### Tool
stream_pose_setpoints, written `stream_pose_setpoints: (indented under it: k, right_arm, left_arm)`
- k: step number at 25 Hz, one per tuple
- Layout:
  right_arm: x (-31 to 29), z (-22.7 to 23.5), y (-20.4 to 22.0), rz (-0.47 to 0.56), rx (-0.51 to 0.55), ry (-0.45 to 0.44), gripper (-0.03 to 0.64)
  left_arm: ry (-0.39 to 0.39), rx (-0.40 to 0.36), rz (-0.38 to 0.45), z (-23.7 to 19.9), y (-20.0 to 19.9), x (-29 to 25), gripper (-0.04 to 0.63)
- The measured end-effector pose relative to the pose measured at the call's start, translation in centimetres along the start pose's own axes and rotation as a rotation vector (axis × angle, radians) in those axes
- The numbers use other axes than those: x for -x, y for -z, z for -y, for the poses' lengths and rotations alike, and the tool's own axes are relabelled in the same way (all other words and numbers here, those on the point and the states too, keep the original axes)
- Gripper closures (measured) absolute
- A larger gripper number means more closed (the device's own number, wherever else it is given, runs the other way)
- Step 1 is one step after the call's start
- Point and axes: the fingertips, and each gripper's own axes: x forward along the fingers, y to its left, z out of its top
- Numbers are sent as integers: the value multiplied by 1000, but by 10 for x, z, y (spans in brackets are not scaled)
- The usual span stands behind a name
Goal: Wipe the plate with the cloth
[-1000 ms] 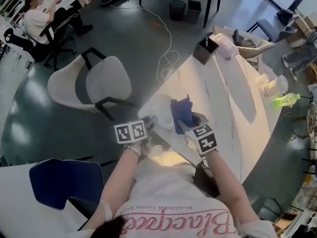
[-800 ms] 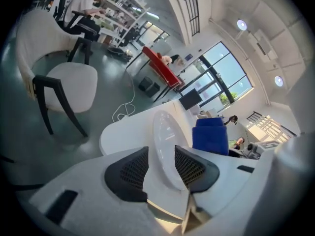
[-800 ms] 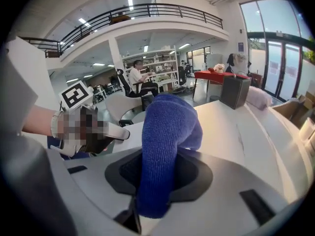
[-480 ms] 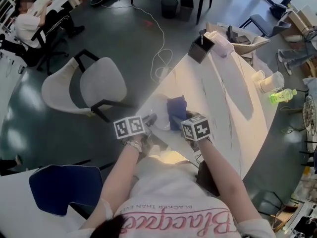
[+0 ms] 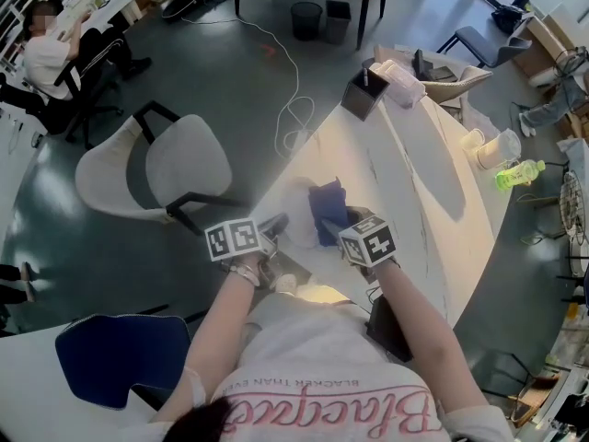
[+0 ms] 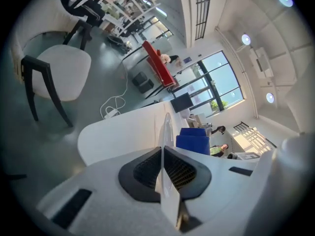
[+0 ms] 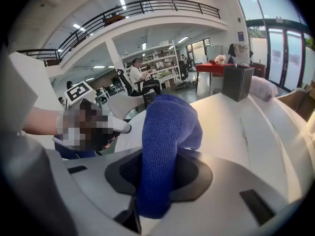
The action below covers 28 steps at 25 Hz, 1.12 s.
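A: Where is the plate?
B: We hold it in our left gripper (image 6: 163, 152). The plate (image 6: 169, 200) is thin and white. We see it from the side there, so it looks like a line going up and away from us.
A: Are the fingers tight on it?
B: Yes. The left fingers (image 6: 143, 171) have just been closing. Now they are shut on the rim of the plate, one on each side.
A: And the cloth?
B: The cloth (image 7: 170, 122) is blue and fuzzy. Our right gripper (image 7: 161, 156) has it. The right fingers (image 7: 195, 176) squeeze it in the middle, and it puffs up over them in a fat fold.
A: Is the cloth on the plate?
B: It is just beside the plate, on its right side. We cannot tell if the two touch.
A: Where are we doing this?
B: At the near end of a long white worktop (image 5: 419, 187). From above, our two grippers are close together there, each with a cube (image 5: 232, 239) of square marks on top. The plate and the cloth are just ahead of them.
A: What else do we see?
B: A dark box (image 5: 361, 93) stands far down the worktop. A green bottle (image 5: 515, 173) is off to the right. A white chair (image 5: 152, 168) stands on the grey floor (image 5: 230, 63) to our left. Far away, past the chair, a person (image 5: 46, 58) sits.
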Motion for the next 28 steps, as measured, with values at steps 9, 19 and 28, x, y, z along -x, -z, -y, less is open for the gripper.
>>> stream_pose_setpoints:
  k: [9,19,28]
  right_arm:
    - [99,-10,-73,320,15,79,505]
    - [194,-40,-167,586,168,180,505]
    - [220,-79,-210,707,247,195,505]
  left_arm:
    - [145,-191,84,80,-24,16,580]
    - [291,-430,238,187,-73,49,580]
    - [324,-620,320,245,-84,82,580]
